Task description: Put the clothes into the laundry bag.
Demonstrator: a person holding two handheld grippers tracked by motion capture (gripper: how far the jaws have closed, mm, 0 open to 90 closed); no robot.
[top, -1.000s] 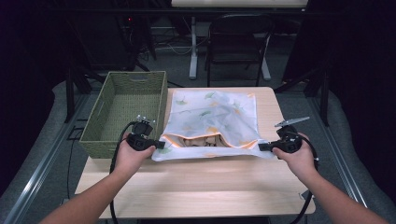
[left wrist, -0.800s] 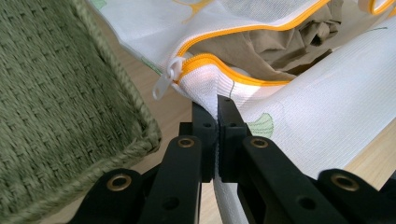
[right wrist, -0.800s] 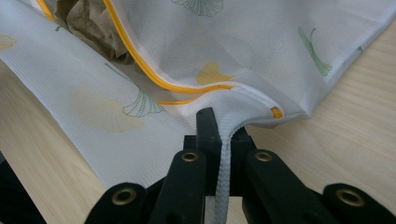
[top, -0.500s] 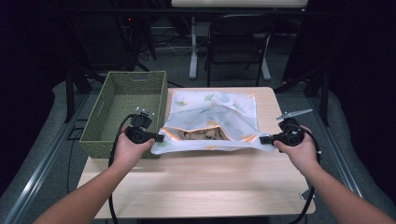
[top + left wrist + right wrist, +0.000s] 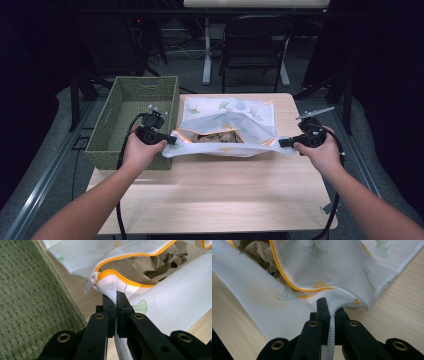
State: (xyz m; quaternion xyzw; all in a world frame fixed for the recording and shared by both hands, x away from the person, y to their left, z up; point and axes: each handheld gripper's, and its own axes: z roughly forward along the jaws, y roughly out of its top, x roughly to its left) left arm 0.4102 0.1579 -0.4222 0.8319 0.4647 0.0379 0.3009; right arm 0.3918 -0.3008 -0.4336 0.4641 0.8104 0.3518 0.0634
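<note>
high view: the pale wooden bench (image 5: 225, 195) stood in a dark room, its near half bare. a green woven basket (image 5: 125, 105) sat at its left edge, a chair (image 5: 252, 45) beyond. the white mesh bag (image 5: 230, 125) lay mid-bench, stretched between the left tongs (image 5: 170, 140) and right tongs (image 5: 282, 143).

left gripper view: the left tongs (image 5: 116, 306) were clamped on the bag's corner (by the zipper pull (image 5: 90, 285)), just beside the basket.

right gripper view: the right tongs (image 5: 331, 311) pinched the opposite corner, bare bench around.
</note>
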